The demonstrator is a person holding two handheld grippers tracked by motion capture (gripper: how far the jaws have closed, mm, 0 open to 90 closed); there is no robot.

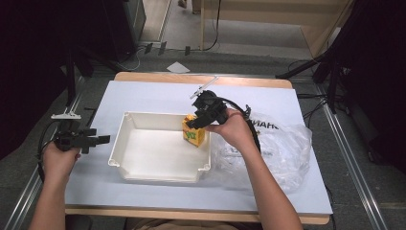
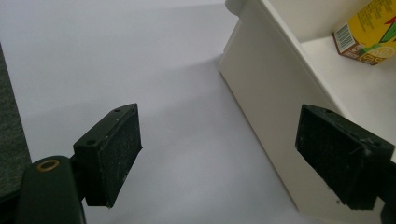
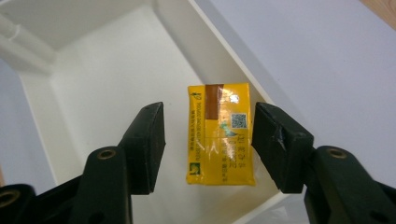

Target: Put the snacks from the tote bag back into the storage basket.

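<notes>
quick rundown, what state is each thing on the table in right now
yellow carton: upright in the bin, free of the pads
white bin: open-topped, holding that carton
plastic bag: crumpled, lying right of the bin
right tongs: open over the carton
left tongs: open, nothing between them

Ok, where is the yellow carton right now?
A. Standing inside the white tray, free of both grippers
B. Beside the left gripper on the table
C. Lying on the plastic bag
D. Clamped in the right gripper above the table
A: the yellow carton stands on the floor of the white tray, and the right gripper has its jaws spread with gaps on both sides of it.
</notes>
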